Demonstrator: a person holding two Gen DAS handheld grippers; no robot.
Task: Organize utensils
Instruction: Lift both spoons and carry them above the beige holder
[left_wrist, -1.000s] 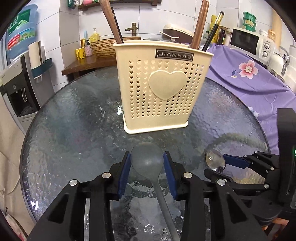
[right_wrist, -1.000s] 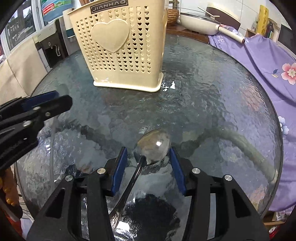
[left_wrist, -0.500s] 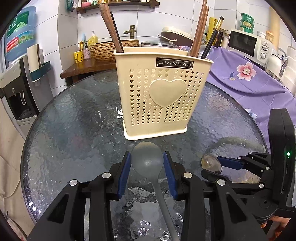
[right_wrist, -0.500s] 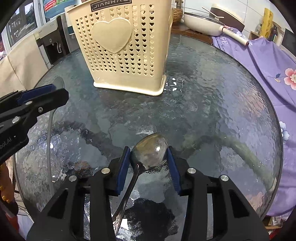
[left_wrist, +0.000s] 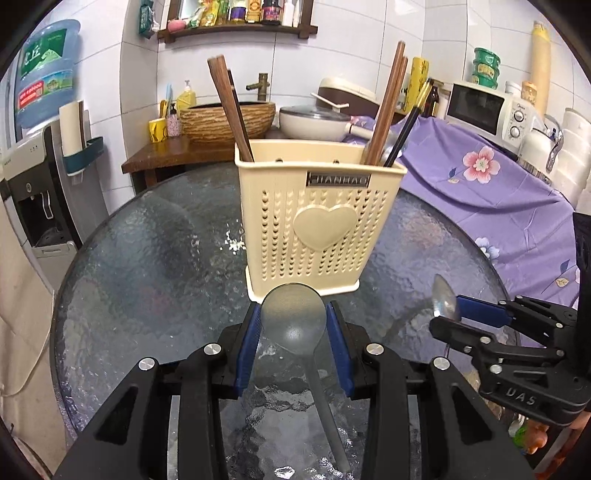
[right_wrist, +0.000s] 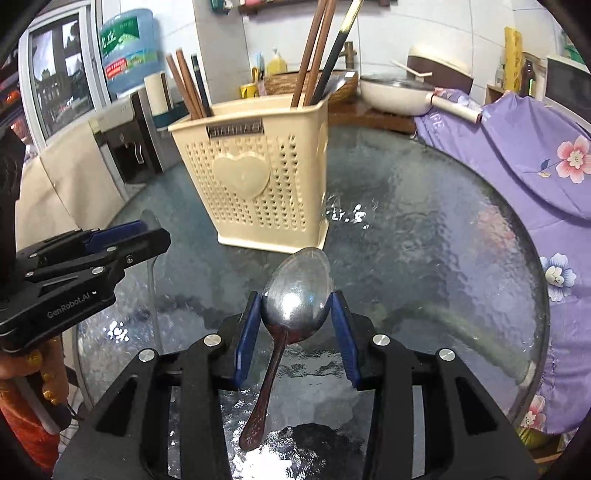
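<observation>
Both grippers have lifted since a second ago; the holder now sits lower in both views, its rim and contents visible, spoons raised off the glass.

Surface: round textured glass table (left_wrist: 140, 258), dark rim. Room: white tiled wall, wooden shelf of bottles (left_wrist: 236, 14), water dispenser (left_wrist: 33, 155) with blue jug on the left, woven basket (left_wrist: 229, 118), white lidded pan (left_wrist: 314, 122), microwave (left_wrist: 487, 107), purple floral cloth (left_wrist: 480, 184) on the right.

Writing: holder's plate reads "JIANHAO", blurred here. Left gripper body in the right wrist view reads "GenRobot.AI". Right gripper body in the left wrist view shows "UAS".

Containers: cream perforated utensil holder (left_wrist: 317, 229) with heart emblem, upright mid-table. Brown chopsticks (left_wrist: 229, 107) lean in its left side; more brown ones plus a black gold-tipped chopstick (left_wrist: 406, 125) on its right.

Left gripper (left_wrist: 293, 325) is clamped on the grey plastic spoon (left_wrist: 293, 317) by its bowl, handle trailing toward camera. Right gripper (right_wrist: 297, 314) is clamped on the metal spoon (right_wrist: 297, 295) by its bowl, patterned handle hanging down. Both spoons are just in front of the holder.
</observation>
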